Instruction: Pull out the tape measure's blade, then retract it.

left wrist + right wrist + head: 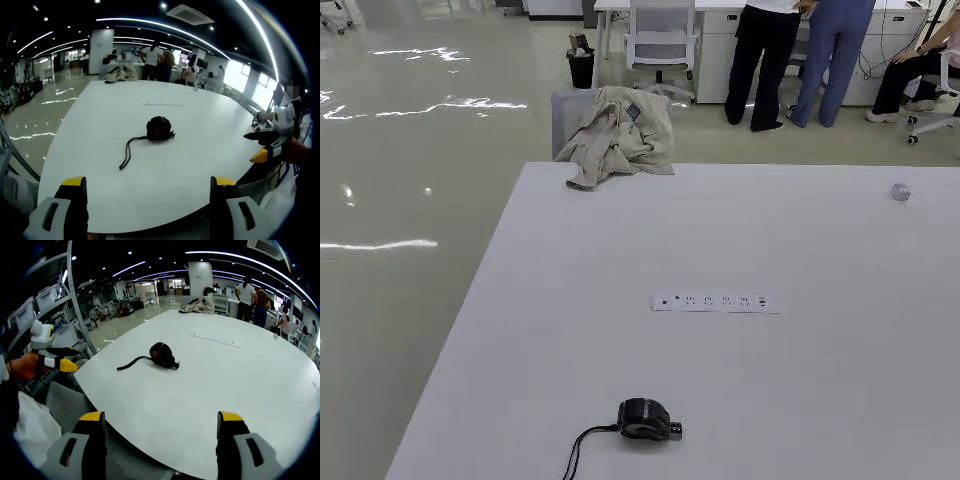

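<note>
The tape measure (647,420) is found lying near the front edge of the white worktop (820,380), blade retracted, its black cord (578,452) trailing left; it is untouched. In the left gripper view the left gripper (148,182) is held short of the worktop edge, fingers (74,182) spread wide on nothing; the right gripper (161,416) is recorded likewise in its own view. In the head view a power strip (716,302) and a draped jacket (617,135) are noted beyond.

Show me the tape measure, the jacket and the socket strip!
tape measure (645,419), head view, on the middle of its black case.
jacket (620,135), head view, on the middle of the beige cloth.
socket strip (716,302), head view, on the middle of the white strip.
</note>
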Demonstrator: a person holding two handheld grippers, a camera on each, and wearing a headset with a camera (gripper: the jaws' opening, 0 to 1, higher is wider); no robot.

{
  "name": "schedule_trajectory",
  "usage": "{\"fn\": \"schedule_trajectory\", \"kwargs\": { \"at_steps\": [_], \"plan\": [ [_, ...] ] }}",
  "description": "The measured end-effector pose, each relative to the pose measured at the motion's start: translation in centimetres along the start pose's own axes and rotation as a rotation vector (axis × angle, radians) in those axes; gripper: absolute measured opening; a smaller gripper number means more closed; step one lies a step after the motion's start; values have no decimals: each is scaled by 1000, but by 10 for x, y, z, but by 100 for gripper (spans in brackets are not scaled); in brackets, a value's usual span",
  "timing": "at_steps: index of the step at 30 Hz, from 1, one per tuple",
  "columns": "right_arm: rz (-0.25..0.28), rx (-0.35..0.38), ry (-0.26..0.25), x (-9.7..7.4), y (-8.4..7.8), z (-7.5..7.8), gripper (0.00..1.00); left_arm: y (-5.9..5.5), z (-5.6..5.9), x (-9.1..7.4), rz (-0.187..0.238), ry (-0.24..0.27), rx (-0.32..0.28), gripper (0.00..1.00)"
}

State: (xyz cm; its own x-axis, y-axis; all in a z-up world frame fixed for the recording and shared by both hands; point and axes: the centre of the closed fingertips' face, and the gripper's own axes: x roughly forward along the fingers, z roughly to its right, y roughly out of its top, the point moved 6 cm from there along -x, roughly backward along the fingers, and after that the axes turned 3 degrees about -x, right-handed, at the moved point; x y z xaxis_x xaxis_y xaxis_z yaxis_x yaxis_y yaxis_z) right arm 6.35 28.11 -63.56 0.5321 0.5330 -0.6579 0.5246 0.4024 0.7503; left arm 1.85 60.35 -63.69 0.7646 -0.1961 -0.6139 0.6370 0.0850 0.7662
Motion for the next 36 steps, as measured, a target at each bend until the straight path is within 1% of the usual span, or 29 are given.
{"fn": "schedule_trajectory", "kwargs": {
  "at_steps": [7,14,23,28,36],
  "plan": [
    [3,-6,-5,0,2,2,94,7,6,4,5,-15,27,100],
    [7,-22,-15,1,6,6,93,9,9,9,8,-30,39,100],
    [0,-52,-2,6,12,7,92,15,14,18,3,-54,56,100],
    [-3,-61,2,9,15,7,92,20,13,22,7,-59,64,100],
    [0,-77,10,14,21,6,92,22,14,28,0,-62,78,100]
  ]
}}
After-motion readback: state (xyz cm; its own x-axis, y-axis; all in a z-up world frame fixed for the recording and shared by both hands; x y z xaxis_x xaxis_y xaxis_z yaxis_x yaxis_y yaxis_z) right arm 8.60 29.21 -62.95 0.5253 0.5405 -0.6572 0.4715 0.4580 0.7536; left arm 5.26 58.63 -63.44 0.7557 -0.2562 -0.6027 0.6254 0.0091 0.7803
